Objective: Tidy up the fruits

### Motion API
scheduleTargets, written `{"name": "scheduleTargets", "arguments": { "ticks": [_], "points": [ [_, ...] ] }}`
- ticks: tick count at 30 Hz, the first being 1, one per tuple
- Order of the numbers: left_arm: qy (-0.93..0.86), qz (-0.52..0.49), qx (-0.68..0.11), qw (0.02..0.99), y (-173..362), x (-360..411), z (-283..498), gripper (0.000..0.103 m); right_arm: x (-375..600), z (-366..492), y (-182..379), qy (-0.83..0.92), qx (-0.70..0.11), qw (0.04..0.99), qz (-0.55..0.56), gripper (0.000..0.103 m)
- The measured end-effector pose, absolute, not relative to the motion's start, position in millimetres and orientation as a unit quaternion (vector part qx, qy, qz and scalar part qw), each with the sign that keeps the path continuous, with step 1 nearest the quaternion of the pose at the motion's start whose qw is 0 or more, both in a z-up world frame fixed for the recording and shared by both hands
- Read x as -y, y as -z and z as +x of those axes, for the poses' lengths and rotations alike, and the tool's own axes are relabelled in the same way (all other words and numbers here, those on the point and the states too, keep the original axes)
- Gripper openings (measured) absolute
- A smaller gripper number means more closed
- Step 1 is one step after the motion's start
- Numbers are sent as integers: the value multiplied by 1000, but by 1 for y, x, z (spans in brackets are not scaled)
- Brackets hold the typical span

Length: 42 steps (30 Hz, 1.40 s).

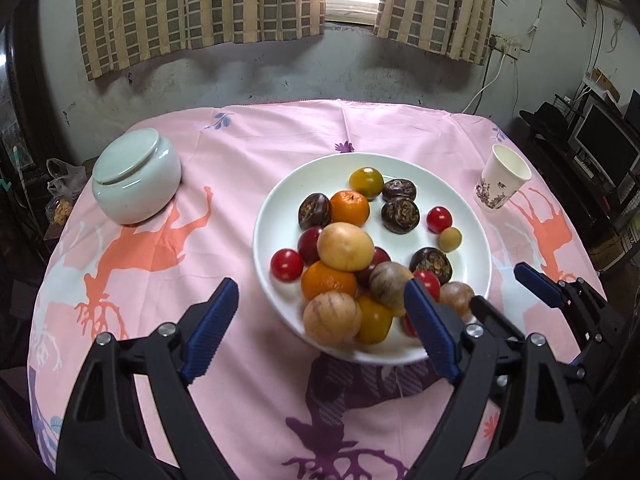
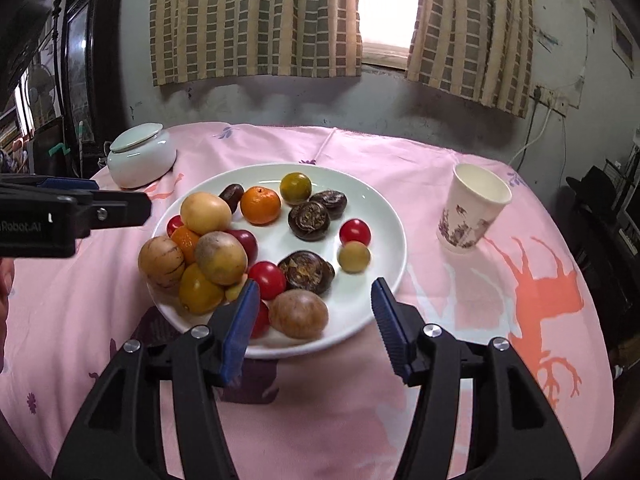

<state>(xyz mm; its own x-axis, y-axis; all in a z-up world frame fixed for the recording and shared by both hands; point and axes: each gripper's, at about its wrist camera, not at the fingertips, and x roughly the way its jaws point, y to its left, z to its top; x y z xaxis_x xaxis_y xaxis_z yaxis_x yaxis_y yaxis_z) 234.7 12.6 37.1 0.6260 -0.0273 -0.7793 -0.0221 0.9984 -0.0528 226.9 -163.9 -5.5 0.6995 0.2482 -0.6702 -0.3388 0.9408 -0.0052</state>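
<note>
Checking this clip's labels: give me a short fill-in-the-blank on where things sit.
1. The fruits lie heaped on a white ____.
2. The paper cup stands on the pink tablecloth, to the ____ of the plate in both views.
3. The pale green jar has its ____ on.
4. The tongs of both grippers hold ____.

Missing words: plate; right; lid; nothing

Your left gripper (image 1: 320, 320) hangs wide open at the near rim of the white plate (image 1: 280, 208), nothing between its pads. Fruit is heaped on the plate's near half. A lidded jar (image 1: 136, 180) sits left of the plate, a paper cup (image 1: 502, 180) right of it.
</note>
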Motion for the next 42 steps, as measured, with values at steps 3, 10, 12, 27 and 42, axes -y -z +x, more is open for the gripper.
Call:
{"name": "scheduleTargets", "arguments": {
  "ticks": [3,10,12,27,42],
  "points": [
    [-1,-43,-442,896,-38,-22,218,86,179,214,6,-154,-372,914,-43,58],
    [0,-46,-488,872,-25,-17,172,86,197,181,5,-145,-410,900,-6,61],
    [2,-37,-504,863,-19,-8,157,87,199,169,5,-144,-421,895,-11,61],
    [-23,-31,-520,853,-27,13,89,92,215,102,-6,-100,-465,880,4,102],
    [-26,-39,-523,851,-34,11,64,92,203,78,-15,-104,-475,874,-16,102]
  ]
}}
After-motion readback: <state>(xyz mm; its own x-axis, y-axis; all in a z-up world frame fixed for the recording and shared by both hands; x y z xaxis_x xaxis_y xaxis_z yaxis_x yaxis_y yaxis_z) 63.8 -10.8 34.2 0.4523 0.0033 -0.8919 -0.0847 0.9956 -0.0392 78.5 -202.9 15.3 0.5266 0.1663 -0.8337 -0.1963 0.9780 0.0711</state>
